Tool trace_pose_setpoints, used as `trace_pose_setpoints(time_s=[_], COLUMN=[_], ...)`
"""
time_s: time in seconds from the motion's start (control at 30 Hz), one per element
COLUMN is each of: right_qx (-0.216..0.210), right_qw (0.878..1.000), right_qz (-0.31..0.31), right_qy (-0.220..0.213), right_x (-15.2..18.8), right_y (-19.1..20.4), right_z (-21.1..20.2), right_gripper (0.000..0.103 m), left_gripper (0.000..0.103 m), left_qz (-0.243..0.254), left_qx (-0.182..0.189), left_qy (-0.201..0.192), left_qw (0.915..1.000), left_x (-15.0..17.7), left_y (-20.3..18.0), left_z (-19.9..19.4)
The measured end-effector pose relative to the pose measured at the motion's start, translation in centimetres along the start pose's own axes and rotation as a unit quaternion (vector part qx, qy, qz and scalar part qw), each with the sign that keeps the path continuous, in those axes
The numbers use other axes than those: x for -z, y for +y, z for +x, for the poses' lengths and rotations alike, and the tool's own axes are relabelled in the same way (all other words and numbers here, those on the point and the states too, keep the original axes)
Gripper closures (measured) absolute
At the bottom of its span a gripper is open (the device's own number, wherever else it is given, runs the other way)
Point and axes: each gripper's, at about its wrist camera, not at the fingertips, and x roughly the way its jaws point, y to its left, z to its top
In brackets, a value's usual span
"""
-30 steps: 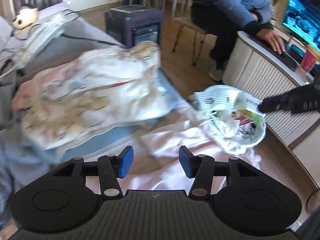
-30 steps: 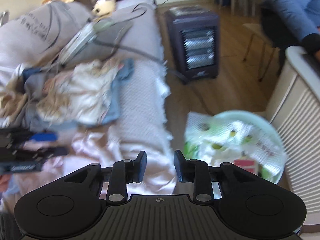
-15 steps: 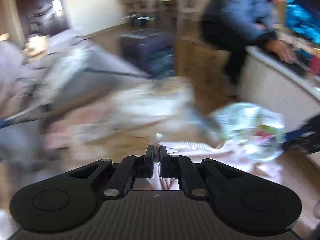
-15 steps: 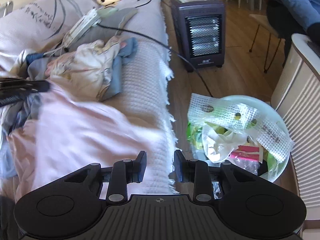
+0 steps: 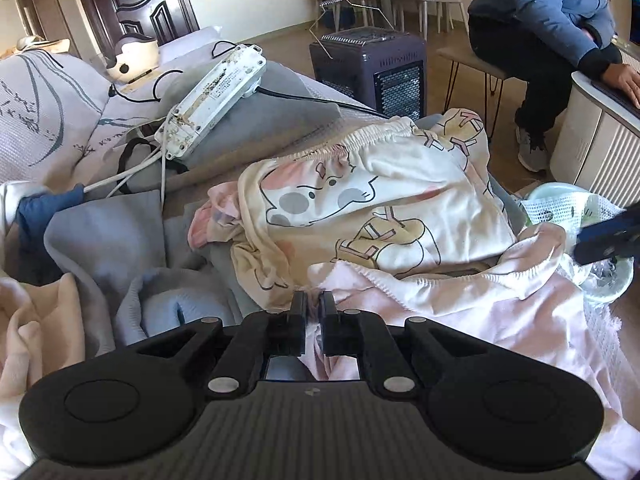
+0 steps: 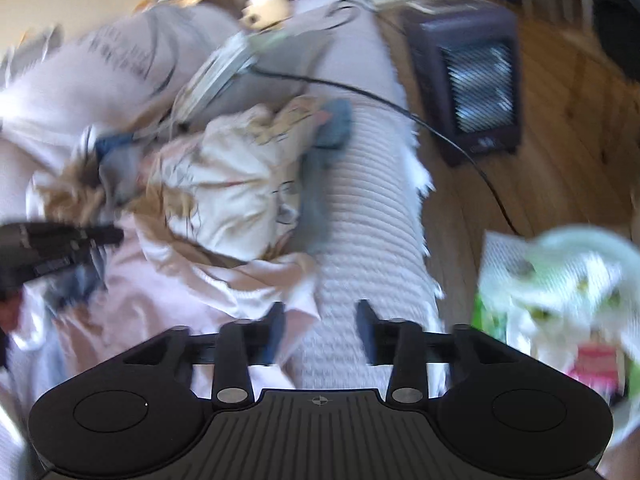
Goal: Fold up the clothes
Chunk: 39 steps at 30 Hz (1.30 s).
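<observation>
A pale pink garment (image 5: pixel 460 312) lies spread over the sofa in front of me. My left gripper (image 5: pixel 313 305) is shut on its near edge, with pink cloth pinched between the fingers. In the right wrist view the same pink garment (image 6: pixel 168 292) lies at lower left, and my right gripper (image 6: pixel 320 320) is open above its corner and the ribbed sofa cover. The right gripper also shows in the left wrist view (image 5: pixel 608 236) at the far right edge. A cream cartoon-print garment (image 5: pixel 360 204) lies crumpled behind the pink one.
A white power strip (image 5: pixel 212 96) with cables rests on a grey cushion. A dark heater (image 5: pixel 372 68) stands on the wood floor beyond the sofa. A pale green bin (image 6: pixel 560 280) full of rubbish stands at the right. A seated person (image 5: pixel 548 20) is at the far right.
My left gripper closed on the pink garment's edge and stays shut on it. My right gripper opened wider and moved over the garment's corner; its view is blurred by motion.
</observation>
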Motion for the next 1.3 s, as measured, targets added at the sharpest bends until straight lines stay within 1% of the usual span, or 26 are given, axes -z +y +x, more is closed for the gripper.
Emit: trace_pose_setpoints(time_s=[0.03, 0.1, 0.13, 0.17, 0.2, 0.23, 0.3, 0.37, 0.4, 0.47, 0.5, 0.57, 0.6, 0.63, 0.67, 0.77, 0.8, 0.87, 0.9, 0.97, 1.0, 1.07, 1.1, 1.13, 1.23, 1.3], right_qx=[0.004, -0.004, -0.009, 0.002, 0.013, 0.019, 0.029, 0.044, 0.05, 0.08, 0.096, 0.083, 0.082, 0.106, 0.139, 0.236, 0.239, 0.221, 0.207, 0.18, 0.156, 0.12, 0.113, 0.107, 0.107, 0.107], right_qw=[1.0, 0.999, 0.998, 0.998, 0.998, 0.998, 0.998, 0.998, 0.997, 0.995, 0.994, 0.994, 0.994, 0.993, 0.99, 0.972, 0.97, 0.974, 0.977, 0.983, 0.987, 0.992, 0.993, 0.993, 0.991, 0.988], right_qz=[-0.022, -0.052, -0.064, -0.065, -0.057, -0.051, -0.053, -0.039, -0.029, -0.011, 0.001, 0.025, 0.019, 0.006, -0.001, -0.02, -0.03, -0.04, -0.041, -0.042, -0.036, -0.022, -0.01, 0.003, 0.044, 0.076], right_qy=[0.0, 0.002, 0.005, 0.011, 0.016, 0.015, -0.013, -0.03, -0.041, -0.058, -0.061, -0.065, -0.065, -0.053, -0.037, 0.008, 0.011, 0.008, 0.008, 0.007, 0.011, 0.028, 0.035, 0.042, 0.064, 0.075], right_x=[-0.2, -0.5, -0.6, -0.8, -1.0, -1.3, -1.7, -2.4, -2.7, -3.3, -3.7, -4.0, -4.1, -4.2, -4.3, -4.3, -4.2, -4.0, -3.8, -3.5, -3.2, -2.5, -1.9, -1.2, 1.2, 2.7], right_y=[0.6, 1.6, 2.0, 2.3, 2.4, 2.2, 1.8, 0.8, 0.3, -0.6, -1.0, -2.1, -2.3, -2.3, -2.2, -2.0, -1.8, -1.3, -1.2, -0.9, -0.9, -1.0, -1.1, -1.3, -2.0, -2.7], right_z=[0.7, 1.7, 2.2, 2.5, 2.5, 2.1, -0.1, -3.0, -4.6, -7.0, -7.9, -8.0, -7.3, -5.6, -4.6, -1.7, -1.7, -2.3, -2.7, -3.5, -3.7, -3.9, -3.8, -3.8, -3.2, -2.8], right_gripper=[0.055, 0.055, 0.058, 0.081, 0.099, 0.1, 0.1, 0.1, 0.1, 0.1, 0.1, 0.099, 0.098, 0.095, 0.088, 0.073, 0.071, 0.06, 0.059, 0.059, 0.059, 0.059, 0.059, 0.059, 0.059, 0.059], left_gripper=[0.097, 0.097, 0.097, 0.097, 0.097, 0.097, 0.097, 0.097, 0.101, 0.101, 0.101, 0.101, 0.101, 0.101, 0.101, 0.098, 0.096, 0.079, 0.076, 0.074, 0.073, 0.063, 0.061, 0.061, 0.062, 0.085], left_qz=[-0.001, -0.002, -0.003, -0.002, -0.002, -0.002, 0.0, -0.003, -0.002, 0.009, 0.016, 0.012, 0.009, 0.005, 0.003, 0.001, 0.005, -0.003, -0.008, -0.021, -0.028, -0.026, -0.023, -0.02, -0.017, -0.016], left_qx=[0.002, 0.007, 0.009, 0.011, 0.012, 0.013, 0.019, 0.039, 0.043, 0.041, 0.036, 0.023, 0.016, 0.008, 0.01, 0.028, 0.034, 0.048, 0.056, 0.087, 0.104, 0.123, 0.129, 0.134, 0.142, 0.131], left_qy=[0.0, -0.003, -0.008, -0.014, -0.02, -0.026, -0.039, -0.059, -0.074, -0.103, -0.106, -0.082, -0.068, -0.053, -0.044, -0.029, -0.028, -0.017, -0.011, -0.005, -0.003, -0.004, 0.0, 0.006, 0.032, 0.038], left_qw=[1.0, 1.0, 0.9999, 0.9998, 0.9997, 0.9996, 0.9991, 0.9975, 0.9963, 0.9938, 0.9935, 0.9963, 0.9976, 0.9985, 0.999, 0.9992, 0.999, 0.9987, 0.9983, 0.996, 0.9942, 0.9921, 0.9914, 0.9907, 0.9892, 0.9906], left_x=[0.1, 0.3, 0.2, 0.1, 0.0, -0.1, -0.6, -1.2, -1.5, -2.1, -2.4, -2.7, -2.8, -2.9, -2.8, -1.9, -1.5, -0.8, -0.5, -0.3, -0.2, -0.1, -0.1, -0.1, 0.0, 0.2], left_y=[0.1, 0.1, 0.1, 0.1, 0.1, 0.1, 0.1, 0.2, 0.1, -0.3, -0.5, -0.8, -1.0, -1.2, -1.3, -1.3, -1.1, -0.9, -0.7, -1.1, -1.3, -2.6, -3.4, -4.3, -6.6, -7.8], left_z=[-0.1, -0.3, -0.6, -1.0, -1.4, -1.7, -3.0, -4.5, -5.2, -6.1, -5.7, -3.2, -1.9, -0.5, -0.1, -0.2, -0.7, -1.4, -1.7, -2.1, -2.2, -2.0, -1.4, -0.6, 2.3, 3.7])
